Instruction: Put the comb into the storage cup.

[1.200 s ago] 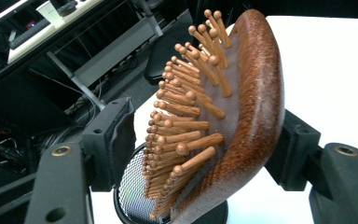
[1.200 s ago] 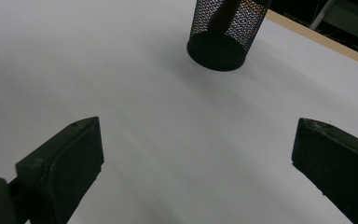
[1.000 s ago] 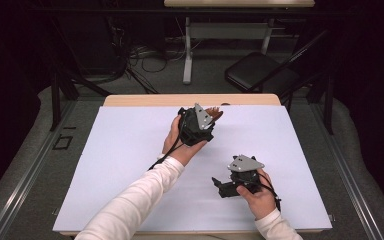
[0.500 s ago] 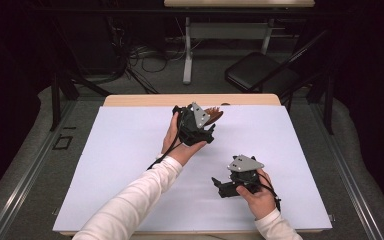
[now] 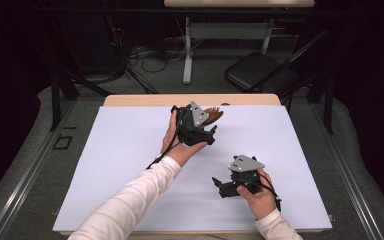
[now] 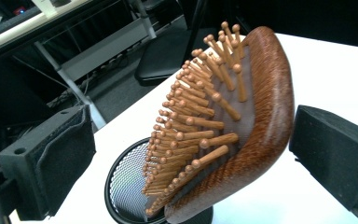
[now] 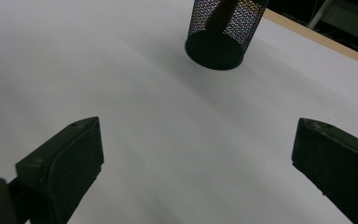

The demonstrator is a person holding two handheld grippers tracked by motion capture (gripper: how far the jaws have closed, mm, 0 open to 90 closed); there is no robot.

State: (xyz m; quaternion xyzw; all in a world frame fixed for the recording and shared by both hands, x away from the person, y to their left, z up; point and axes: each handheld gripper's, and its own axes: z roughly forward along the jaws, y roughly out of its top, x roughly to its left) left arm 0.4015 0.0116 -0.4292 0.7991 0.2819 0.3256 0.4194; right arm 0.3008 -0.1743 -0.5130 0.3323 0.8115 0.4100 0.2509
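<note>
Left gripper view — the wooden hairbrush (image 6: 242,126) stands in the mesh cup (image 6: 126,186), left gripper (image 6: 191,154) jaws just opening, clear of it — right gripper (image 7: 196,168) spread wide over the table (image 7: 121,70).

Glossy wooden hairbrush (image 6: 242,140) — black metal mesh cup (image 7: 224,29), matt.

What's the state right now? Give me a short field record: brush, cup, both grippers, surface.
brush: wooden hairbrush standing handle-down in the cup, head tilted, bristle pins facing the left pad
cup: black mesh cup upright near the table's far edge
left gripper: left gripper with jaws that have just been opening; the brush head stands between the pads, left pad clear of it, contact at the right pad not certain
right gripper: right gripper with jaws open, nothing between them, aimed at the cup from a distance
surface: white table sheet
</note>
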